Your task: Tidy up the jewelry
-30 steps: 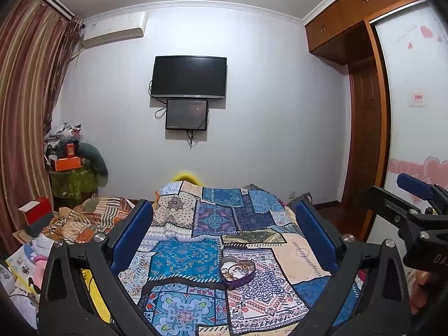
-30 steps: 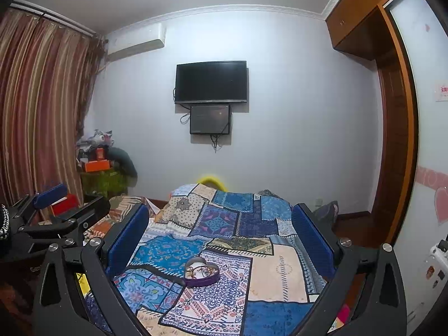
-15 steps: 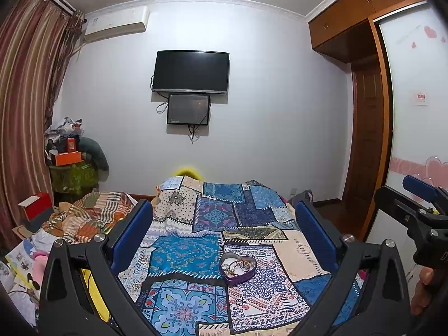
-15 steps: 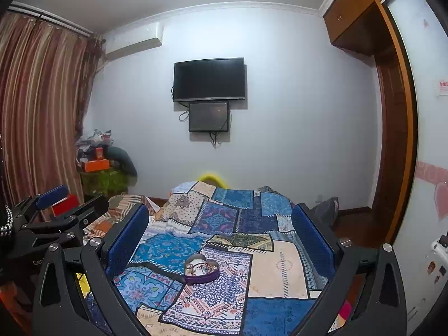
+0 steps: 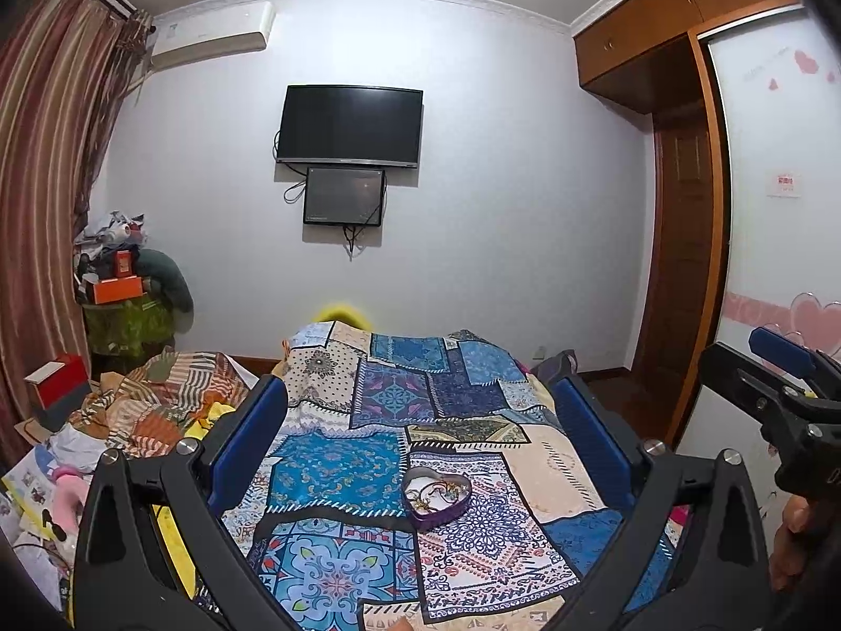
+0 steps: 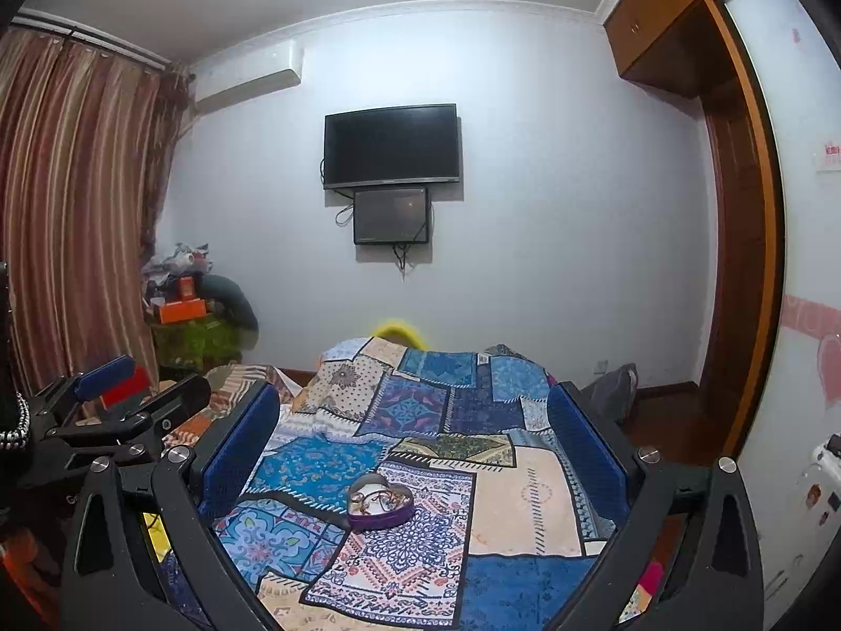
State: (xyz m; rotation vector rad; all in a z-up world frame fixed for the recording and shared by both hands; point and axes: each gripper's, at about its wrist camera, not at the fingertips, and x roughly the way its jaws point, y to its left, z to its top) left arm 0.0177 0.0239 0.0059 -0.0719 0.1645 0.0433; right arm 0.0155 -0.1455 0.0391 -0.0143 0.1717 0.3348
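- Patchwork bedspread (image 5: 399, 452): blue, cream and purple squares with floral and geometric prints.
- Heart-shaped tin (image 5: 436, 497) on the bedspread: purple wall, silvery inside.
- Fingers (image 5: 247, 441): blue pads, black frames.
- Curtain (image 6: 68, 221) left of the bedspread: brown and pink vertical stripes.
- Wall behind the bedspread: white.

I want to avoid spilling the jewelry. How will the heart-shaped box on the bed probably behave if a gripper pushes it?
The heart-shaped box looks small and shallow, so probably light. It sits lidless on the soft patchwork bedspread, so a push may tilt it rather than slide it. The tangled jewelry inside could then spill.
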